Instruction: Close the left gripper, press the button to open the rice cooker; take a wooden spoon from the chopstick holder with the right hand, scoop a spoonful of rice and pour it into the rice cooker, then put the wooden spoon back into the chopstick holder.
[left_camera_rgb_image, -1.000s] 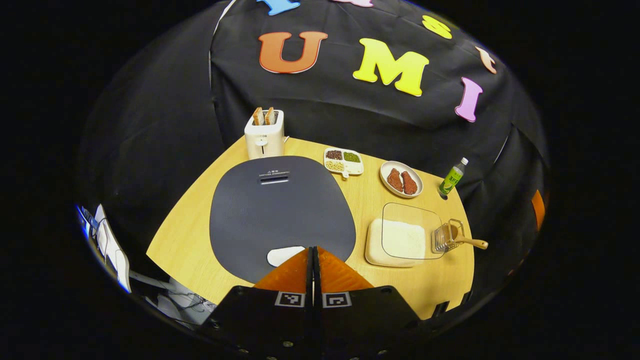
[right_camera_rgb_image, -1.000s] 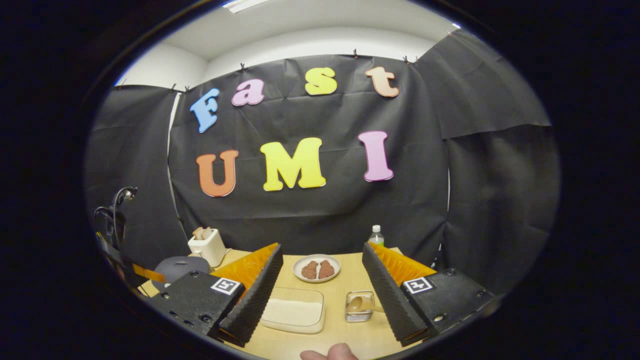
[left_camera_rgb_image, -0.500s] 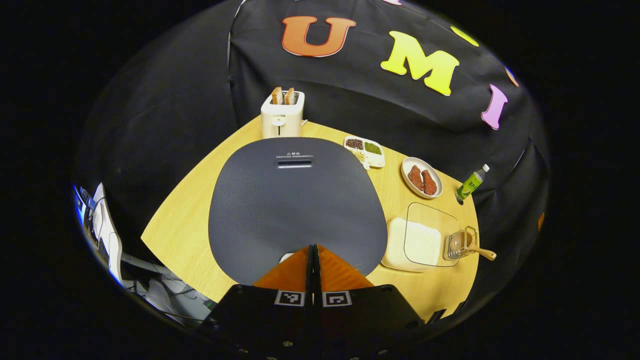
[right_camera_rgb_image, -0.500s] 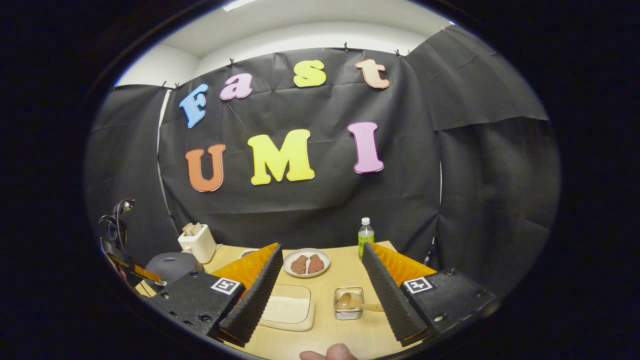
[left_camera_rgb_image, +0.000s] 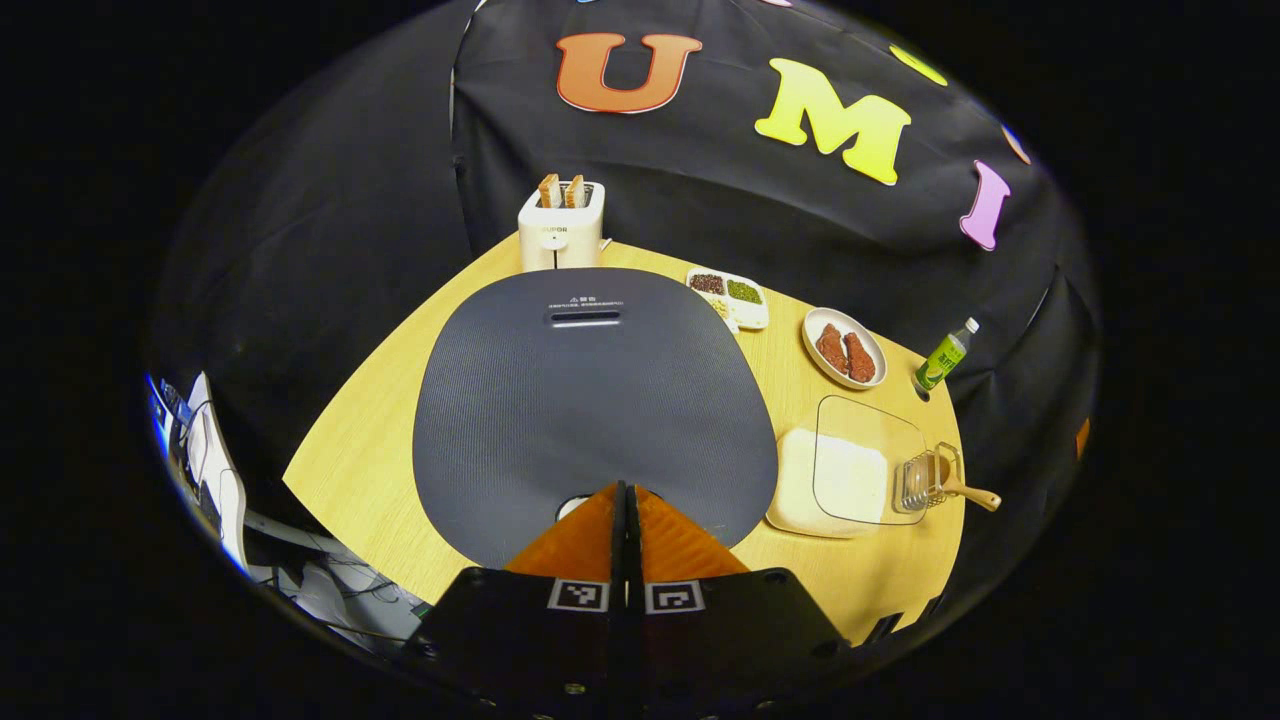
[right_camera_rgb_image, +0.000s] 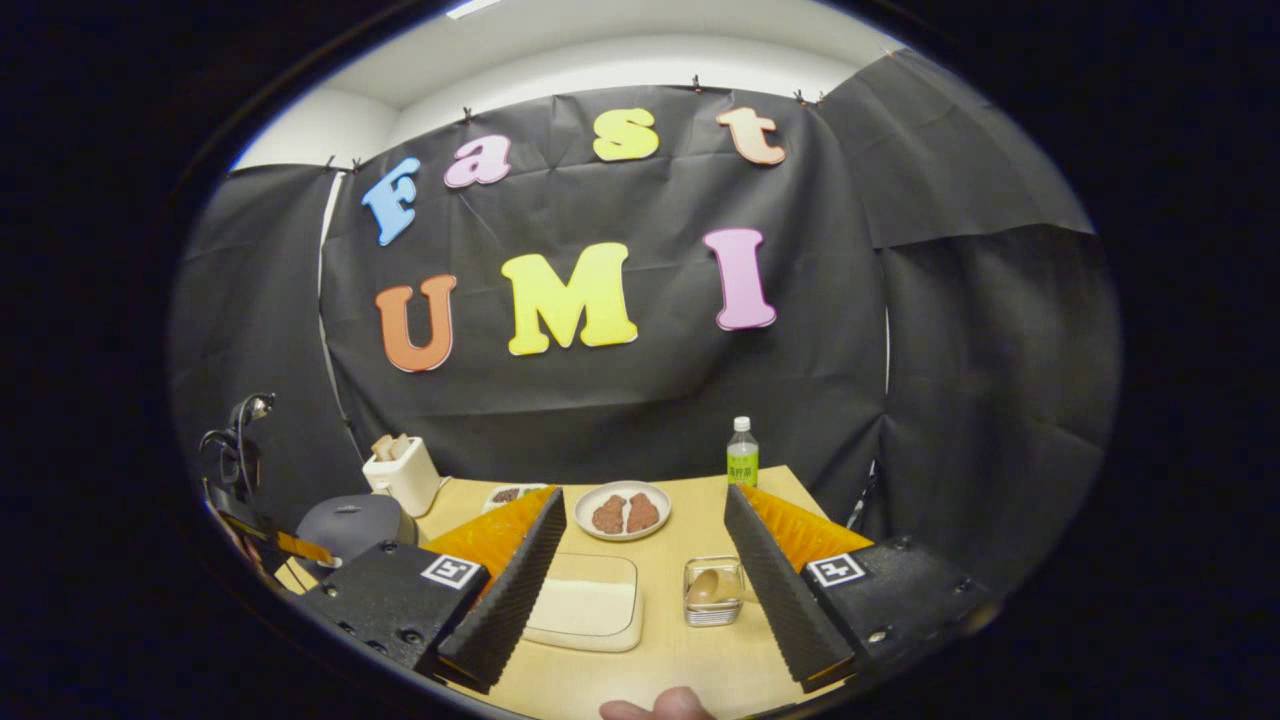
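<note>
Black cloth backs a light wooden table (left_camera_rgb_image: 380, 440) on which the rice cooker (left_camera_rgb_image: 590, 400) stands with its dark lid down, so the first step is judged not yet finished. In the left gripper view the left gripper (left_camera_rgb_image: 626, 492) is seen with its two fingers brought flat together, nothing between them, pointed down at the cooker's near edge, where a pale button (left_camera_rgb_image: 570, 506) is partly hidden under the tips; whether contact is made cannot be told. The lid is not seen to be lifted.

Everything after that is judged to be left. The wooden spoon (right_camera_rgb_image: 705, 586) is seen lying in the chopstick holder (right_camera_rgb_image: 714, 593), just beside the shallow tray of rice (right_camera_rgb_image: 592, 608), with a plate of meat (right_camera_rgb_image: 627, 510) and a green bottle (right_camera_rgb_image: 741, 460) behind. The right gripper (right_camera_rgb_image: 645, 560) is held low and level over the table's near side, its fingers wide apart and empty, aimed between tray and holder. A fingertip (right_camera_rgb_image: 660, 706) is glimpsed at the bottom edge.
</note>
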